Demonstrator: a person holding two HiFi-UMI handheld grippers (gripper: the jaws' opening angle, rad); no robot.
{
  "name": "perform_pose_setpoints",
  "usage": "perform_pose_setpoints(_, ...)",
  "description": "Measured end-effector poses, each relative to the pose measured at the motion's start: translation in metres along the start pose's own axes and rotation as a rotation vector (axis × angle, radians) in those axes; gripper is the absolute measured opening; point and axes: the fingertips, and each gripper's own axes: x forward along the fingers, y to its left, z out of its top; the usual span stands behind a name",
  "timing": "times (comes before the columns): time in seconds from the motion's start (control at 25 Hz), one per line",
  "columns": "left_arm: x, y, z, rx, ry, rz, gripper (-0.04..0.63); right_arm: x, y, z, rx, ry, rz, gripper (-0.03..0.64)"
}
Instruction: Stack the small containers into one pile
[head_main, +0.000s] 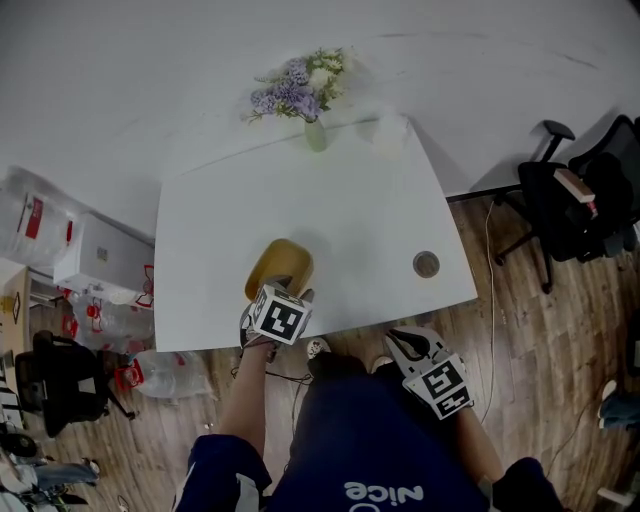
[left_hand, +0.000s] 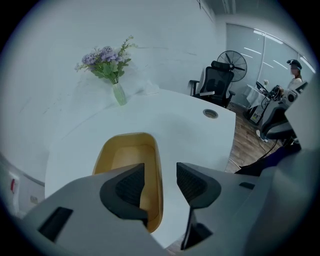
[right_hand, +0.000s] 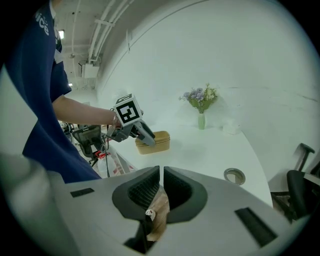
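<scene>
One yellow-tan small container with rounded corners sits open-topped on the white table, near its front edge. My left gripper hangs over the container's near end. In the left gripper view the container lies under the open left gripper. Its right wall runs up between the pads, close to the left one, and neither pad presses on it. From the right gripper view the container shows a seam round its side. My right gripper is shut and empty. It is held off the table's front edge, right gripper over the floor.
A vase of purple flowers and a white crumpled thing stand at the table's far edge. A round cable grommet sits near the right front corner. Office chairs stand right; bags and boxes lie left.
</scene>
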Motion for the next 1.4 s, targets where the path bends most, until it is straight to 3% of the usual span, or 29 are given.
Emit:
perform_pose_setpoints(0.28, -0.014, 0.000, 0.001, -0.057, -0.069, 0.005, 0.264, 0.002, 0.000, 0.005, 0.022, -0.022, 0.001, 0.055)
perform_pose_setpoints(0.56, -0.055, 0.004, 0.021, -0.175, -0.253, 0.070, 0.252, -0.004, -0.015, 0.030, 0.049, -0.134, -0.035, 0.055)
perform_pose_setpoints(0.72, -0.092, 0.002, 0.038, -0.257, -0.458, 0.125, 0.244, -0.019, -0.037, 0.054, 0.061, -0.230, -0.108, 0.055)
perform_pose_setpoints(0.84, -0.123, -0.006, 0.046, -0.261, -0.640, 0.192, 0.235, -0.034, -0.053, 0.076, 0.089, -0.334, -0.165, 0.055)
perform_pose_setpoints(0.96, -0.144, -0.024, 0.043, -0.245, -0.739, 0.219, 0.235, -0.045, -0.061, 0.091, 0.070, -0.402, -0.215, 0.055)
perform_pose_setpoints(1.08, -0.169, -0.041, 0.032, -0.299, -0.845, 0.246, 0.206, -0.048, -0.060, 0.090, 0.041, -0.410, -0.238, 0.055)
perform_pose_setpoints(1.2, -0.177, -0.064, 0.014, -0.374, -0.874, 0.250, 0.206, -0.050, -0.058, 0.083, 0.044, -0.405, -0.237, 0.055)
perform_pose_setpoints(1.4, -0.173, -0.088, -0.004, -0.368, -0.859, 0.275, 0.206, -0.051, -0.051, 0.077, 0.012, -0.376, -0.230, 0.055)
